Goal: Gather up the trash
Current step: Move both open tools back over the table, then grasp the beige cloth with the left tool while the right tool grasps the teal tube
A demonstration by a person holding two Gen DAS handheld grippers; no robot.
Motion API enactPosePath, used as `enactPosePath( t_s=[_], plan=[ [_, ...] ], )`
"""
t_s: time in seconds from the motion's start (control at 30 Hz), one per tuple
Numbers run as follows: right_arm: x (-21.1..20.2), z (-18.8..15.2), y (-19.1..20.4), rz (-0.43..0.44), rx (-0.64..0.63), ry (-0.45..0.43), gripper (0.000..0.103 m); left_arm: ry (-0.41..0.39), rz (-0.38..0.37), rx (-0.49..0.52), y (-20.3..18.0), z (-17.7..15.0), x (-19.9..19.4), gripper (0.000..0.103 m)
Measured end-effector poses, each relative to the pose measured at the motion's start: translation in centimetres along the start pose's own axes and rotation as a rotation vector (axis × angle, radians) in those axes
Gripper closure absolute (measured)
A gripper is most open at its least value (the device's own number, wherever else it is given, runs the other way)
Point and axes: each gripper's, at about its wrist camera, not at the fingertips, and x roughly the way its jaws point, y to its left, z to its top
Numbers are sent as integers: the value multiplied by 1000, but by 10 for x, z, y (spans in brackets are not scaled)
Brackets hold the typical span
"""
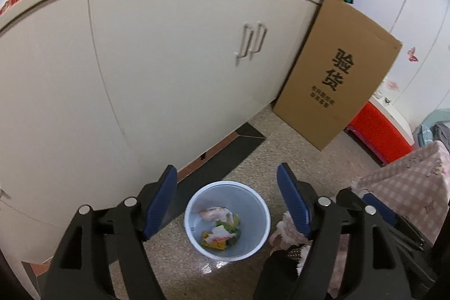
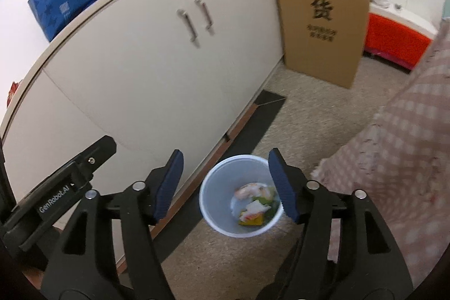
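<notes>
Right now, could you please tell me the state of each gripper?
Left gripper: open, empty, above the white plastic bin holding wrappers.
Right gripper: open, empty, above the same bin.

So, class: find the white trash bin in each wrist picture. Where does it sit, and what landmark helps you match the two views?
Left wrist view: the white trash bin sits bottom centre, on the floor between the open fingers.
Right wrist view: the bin sits lower centre-right, its right edge behind the right finger.
Shared landmark: the cardboard box with black printed characters, standing beside the white cabinet.
</notes>
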Motion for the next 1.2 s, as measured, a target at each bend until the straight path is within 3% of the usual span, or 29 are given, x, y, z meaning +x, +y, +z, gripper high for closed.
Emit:
enactPosePath(
  t_s=[0.27,0.47,0.7,0.93,1.2],
  plan=[
    [-93,1,-39,-44,54,-132,33,-38,-115,89,-52,-8,-47,29],
    [-166,-3,-84,-107,113,-232,31,-74,-229,211,-119,-22,-92,28],
    [-256,-25,-166,-228,233,-339,31,-67,-375,390,-219,-46,-132,27],
    [-314,-51,-250,-321,374,-402,31,-13,-522,558,-325,-80,-152,25],
    [-340,-72,-314,-372,485,-427,31,104,-616,599,-400,-109,-139,25]
  ],
)
